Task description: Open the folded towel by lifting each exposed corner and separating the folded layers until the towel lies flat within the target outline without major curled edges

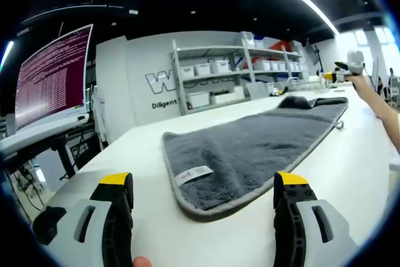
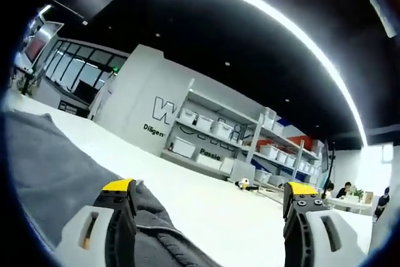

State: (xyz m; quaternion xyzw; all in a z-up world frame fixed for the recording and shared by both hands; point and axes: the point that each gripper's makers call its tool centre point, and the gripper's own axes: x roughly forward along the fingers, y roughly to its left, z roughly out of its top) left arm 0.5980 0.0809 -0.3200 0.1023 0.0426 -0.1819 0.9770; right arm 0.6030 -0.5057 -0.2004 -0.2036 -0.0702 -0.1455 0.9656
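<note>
The grey towel (image 1: 250,148) lies spread on the white bench (image 1: 350,161), its white label (image 1: 194,175) near the edge closest to the left tool (image 1: 203,197). That tool hovers just short of the towel, jaws wide apart and empty. The right tool (image 2: 206,201) is also spread wide, gripping nothing, above the towel's bunched edge (image 2: 156,223).

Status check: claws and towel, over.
Left claw open, short of towel. Right claw open over towel's far end. Towel mostly flat, far end bunched. Nothing in the way.
</note>
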